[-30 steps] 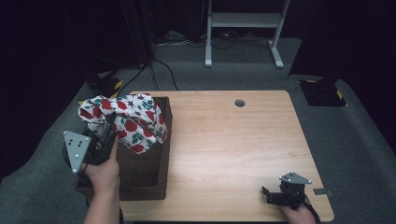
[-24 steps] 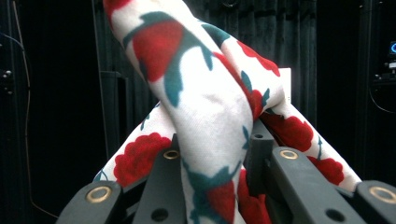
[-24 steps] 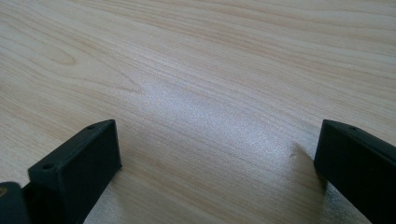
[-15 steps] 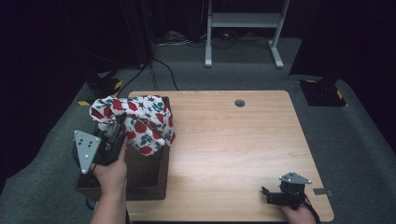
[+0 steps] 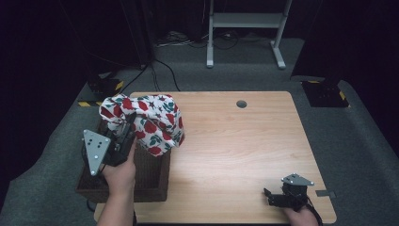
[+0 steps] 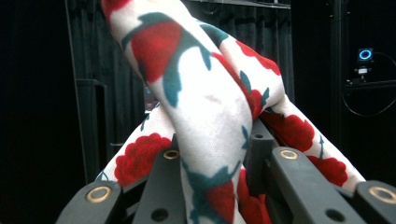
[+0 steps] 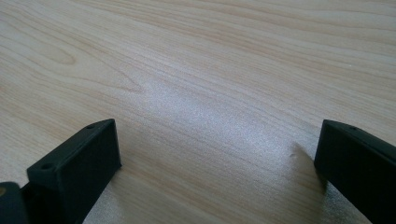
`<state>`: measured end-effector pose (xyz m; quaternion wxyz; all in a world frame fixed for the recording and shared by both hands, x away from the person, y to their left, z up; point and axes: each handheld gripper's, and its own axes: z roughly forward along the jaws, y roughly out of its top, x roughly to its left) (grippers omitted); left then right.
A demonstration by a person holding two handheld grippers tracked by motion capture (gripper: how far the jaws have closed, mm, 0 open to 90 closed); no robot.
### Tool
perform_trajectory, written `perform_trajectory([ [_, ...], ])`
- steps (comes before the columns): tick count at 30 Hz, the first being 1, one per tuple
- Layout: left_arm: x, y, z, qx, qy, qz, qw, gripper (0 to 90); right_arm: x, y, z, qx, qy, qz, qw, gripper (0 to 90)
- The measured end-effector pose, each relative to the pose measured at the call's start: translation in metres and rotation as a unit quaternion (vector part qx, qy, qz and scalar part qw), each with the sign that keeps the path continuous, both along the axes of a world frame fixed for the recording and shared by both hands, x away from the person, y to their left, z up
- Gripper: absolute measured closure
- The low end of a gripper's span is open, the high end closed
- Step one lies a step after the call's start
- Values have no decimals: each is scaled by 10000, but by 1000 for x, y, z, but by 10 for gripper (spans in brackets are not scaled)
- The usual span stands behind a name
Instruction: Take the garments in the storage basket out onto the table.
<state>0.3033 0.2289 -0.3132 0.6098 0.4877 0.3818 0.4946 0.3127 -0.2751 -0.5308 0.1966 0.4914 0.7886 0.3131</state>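
A white cloth printed with red roses and green leaves (image 5: 150, 120) hangs bunched in the air above the far end of a dark wicker basket (image 5: 150, 181), which sits at the left edge of the wooden worktop (image 5: 235, 155). Part of the cloth drapes down over the basket's right wall toward the worktop.

The left gripper (image 5: 126, 134) is clamped on the cloth, holding it up from below its middle. In the left gripper view, a thick fold of the rose cloth (image 6: 205, 107) runs up between the two black jaws, pressed tight by them, with more folds spilling to either side. The person's left hand (image 5: 120, 172) grasps this gripper over the basket, and the grey three-cornered plate (image 5: 95, 150) sits at its left.

Well apart, near the front right corner of the worktop, the right gripper (image 5: 269, 197) rests low on the wood, pointing left. In the right gripper view its jaws stand wide apart with nothing but bare wood grain (image 7: 210, 93) between them.

A round cable hole (image 5: 241, 104) marks the far edge of the worktop.
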Motion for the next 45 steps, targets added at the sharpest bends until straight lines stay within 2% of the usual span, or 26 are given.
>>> perform_trajectory([
  [19,8,-41,5,-55,-42,-415,9991,752,0,0,0,10,2,-3,10000,1],
  [31,12,-75,8,-12,-106,-728,9973,751,0,0,0,19,7,-8,10000,0],
  [36,12,-87,9,65,-149,-770,9969,751,0,0,0,7,2,1,10000,0],
  [45,17,-105,11,27,-157,-959,9953,750,0,0,0,14,14,9,10000,0],
])
